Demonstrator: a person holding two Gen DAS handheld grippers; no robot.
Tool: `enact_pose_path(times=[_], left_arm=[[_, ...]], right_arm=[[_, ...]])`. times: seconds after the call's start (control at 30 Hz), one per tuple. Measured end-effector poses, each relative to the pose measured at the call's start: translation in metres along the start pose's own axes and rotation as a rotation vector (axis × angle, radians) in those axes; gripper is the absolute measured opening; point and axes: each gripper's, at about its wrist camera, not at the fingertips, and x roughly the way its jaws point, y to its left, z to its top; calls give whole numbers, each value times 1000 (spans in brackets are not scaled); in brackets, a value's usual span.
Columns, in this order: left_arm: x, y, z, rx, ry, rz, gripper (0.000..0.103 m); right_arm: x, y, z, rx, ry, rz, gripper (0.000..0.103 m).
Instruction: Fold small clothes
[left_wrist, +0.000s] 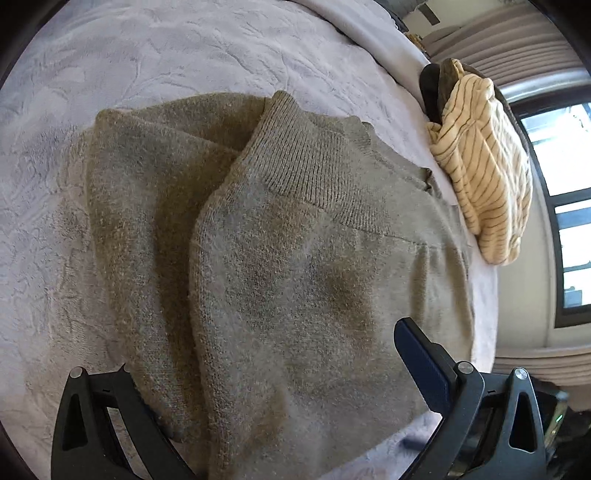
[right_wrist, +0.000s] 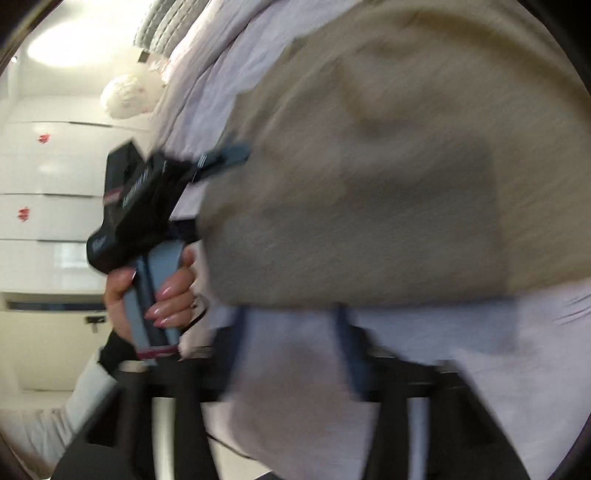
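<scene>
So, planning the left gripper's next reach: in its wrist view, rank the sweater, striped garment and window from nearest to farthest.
1. Sweater, directly ahead, between the fingers.
2. Striped garment, right, at the bed's edge.
3. Window, far right, beyond the bed.

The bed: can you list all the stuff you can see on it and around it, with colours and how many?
Sweater: one, grey-brown, partly folded on the blanket.
Blanket: one, pale lilac, covering the bed.
Striped top: one, cream with dark stripes, bunched at the blanket's edge.
Dark clothes: a small pile, count unclear, beside the striped top.
Window: one, dark frame, past the bed.
Left gripper: one, black, open around the sweater.
Right gripper: one, black, blurred, just below the sweater's edge.
Left hand: holding the left gripper's handle.
</scene>
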Motion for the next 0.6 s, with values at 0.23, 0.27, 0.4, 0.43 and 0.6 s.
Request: enact_pose_path(times=[0.23, 0.27, 0.4, 0.43, 0.6], left_arm=[[11, -15, 9, 19, -15, 55, 103], [13, -16, 9, 22, -15, 62, 103], [17, -17, 11, 31, -20, 84, 103], [19, -18, 11, 33, -23, 90, 100], [24, -16, 15, 41, -14, 129, 36]], right_arm=[[-29, -10, 62, -11, -121, -90, 65], [-30, -11, 68, -18, -136, -110, 51], [-15, -24, 88, -50, -131, -178, 19], [-11, -32, 83, -52, -119, -187, 18], [3, -58, 80, -3, -87, -139, 17]])
